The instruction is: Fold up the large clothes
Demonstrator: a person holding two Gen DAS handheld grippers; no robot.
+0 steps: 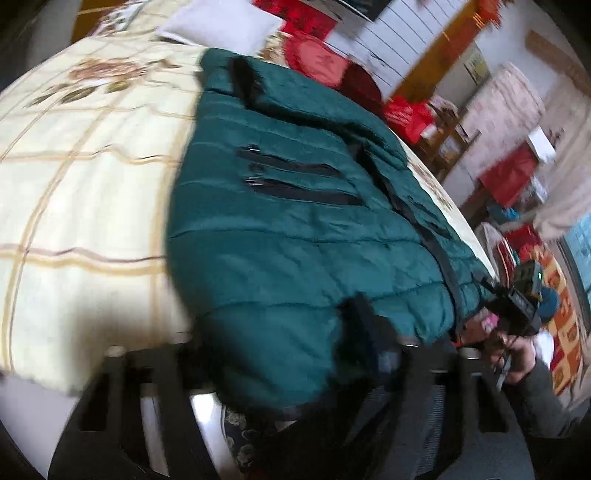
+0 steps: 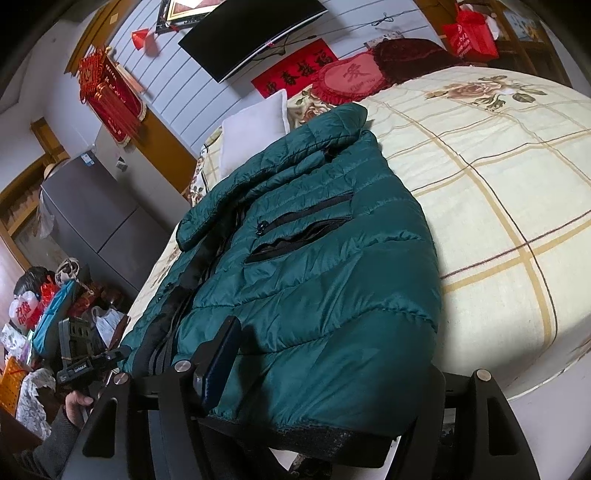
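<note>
**A:** Where is your jacket?

**B:** The green puffer jacket (image 2: 314,277) lies front up on the bed (image 2: 498,184), collar towards the white pillow (image 2: 255,129), hem hanging just over the near edge.

**A:** And your tongs?

**B:** Your left gripper (image 1: 288,332) lays one finger (image 1: 369,328) on the hem and the fabric hides the other. I cannot tell whether it is clamped. Your right gripper (image 2: 317,376) is the same: one finger (image 2: 221,354) rests on the hem and the other is buried under it.

**A:** Anything that holds things?

**B:** There are two chest pockets. The upper zip (image 2: 306,214) is closed. The lower pocket (image 2: 295,243) gapes, and its inside is too dark to read. A red gift bag (image 2: 469,33) stands well apart, beyond the head of the bed.

**A:** Room to move?

**B:** In the right wrist view, checked bedspread stretches wide to the right of the jacket. On the left the jacket reaches almost to the bed's side edge.

**A:** What crowds you?

**B:** The pillow is just beside the collar, with a red cushion (image 2: 351,77) behind it. A grey fridge (image 2: 96,221) and piled bags stand off that left side.
</note>
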